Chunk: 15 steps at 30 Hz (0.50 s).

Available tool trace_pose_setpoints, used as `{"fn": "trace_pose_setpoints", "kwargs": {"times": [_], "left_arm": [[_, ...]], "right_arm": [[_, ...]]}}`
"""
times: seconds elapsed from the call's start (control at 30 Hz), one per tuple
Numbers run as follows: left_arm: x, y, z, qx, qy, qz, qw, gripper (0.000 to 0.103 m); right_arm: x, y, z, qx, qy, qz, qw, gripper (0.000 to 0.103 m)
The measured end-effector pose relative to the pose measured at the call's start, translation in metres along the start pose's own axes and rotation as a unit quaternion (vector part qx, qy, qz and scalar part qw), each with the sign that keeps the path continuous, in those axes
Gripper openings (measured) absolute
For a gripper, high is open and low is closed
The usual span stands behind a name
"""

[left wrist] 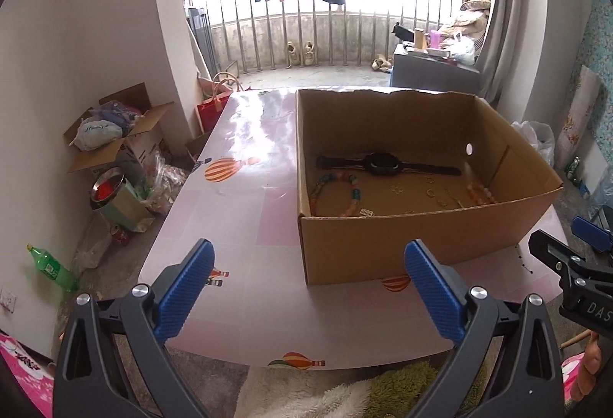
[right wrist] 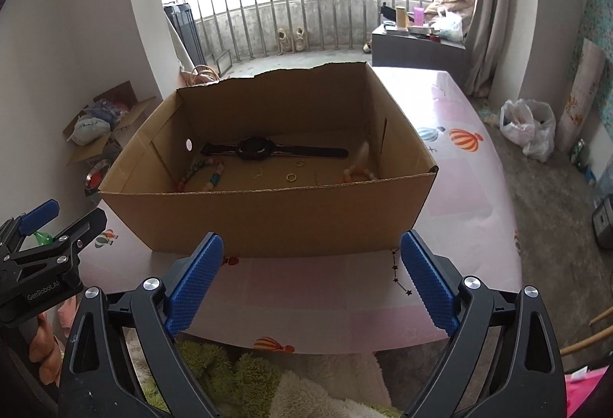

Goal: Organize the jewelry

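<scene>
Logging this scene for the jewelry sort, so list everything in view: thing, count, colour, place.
box: 1, brown cardboard, open, on the table
table: 1, pink with balloon prints, under the box
watch: 1, black, flat along the box's far wall
bracelets: 2, multicoloured beads at the box's left, orange beads at its right
rings: several, small, gold, mid box floor
chain: 1, dark, star charms, on the table before the box
bottle: 1, green, floor left of the table
left gripper: 1, black with blue pads, open
right gripper: 1, same, open
</scene>
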<state>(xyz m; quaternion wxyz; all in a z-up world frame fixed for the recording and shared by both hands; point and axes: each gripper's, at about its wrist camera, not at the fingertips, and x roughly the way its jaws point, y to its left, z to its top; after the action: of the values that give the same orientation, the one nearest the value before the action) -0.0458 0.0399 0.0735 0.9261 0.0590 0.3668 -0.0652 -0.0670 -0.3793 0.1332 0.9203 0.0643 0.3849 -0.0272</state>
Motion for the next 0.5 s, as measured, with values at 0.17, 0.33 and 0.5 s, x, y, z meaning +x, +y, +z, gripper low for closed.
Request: {"fn": "trace_pose_setpoints", "kwargs": {"times": [0.17, 0.33, 0.5], "left_arm": [[0.012, -0.010, -0.005, 0.011, 0.028, 0.009, 0.9995, 0.098], [0.018, -0.010, -0.001, -0.014, 0.051, -0.001, 0.9986, 0.097], [0.026, -0.005, 0.003, -0.049, 0.080, -0.014, 0.9955, 0.097]], "right_arm": [[0.006, 0.011, -0.001, -0.007, 0.009, 0.000, 1.000, 0.092], [0.007, 0.009, 0.000, -0.011, 0.010, -0.017, 1.000, 0.093], [0.009, 0.006, 0.001, -0.004, 0.013, -0.031, 0.999, 0.094]]}}
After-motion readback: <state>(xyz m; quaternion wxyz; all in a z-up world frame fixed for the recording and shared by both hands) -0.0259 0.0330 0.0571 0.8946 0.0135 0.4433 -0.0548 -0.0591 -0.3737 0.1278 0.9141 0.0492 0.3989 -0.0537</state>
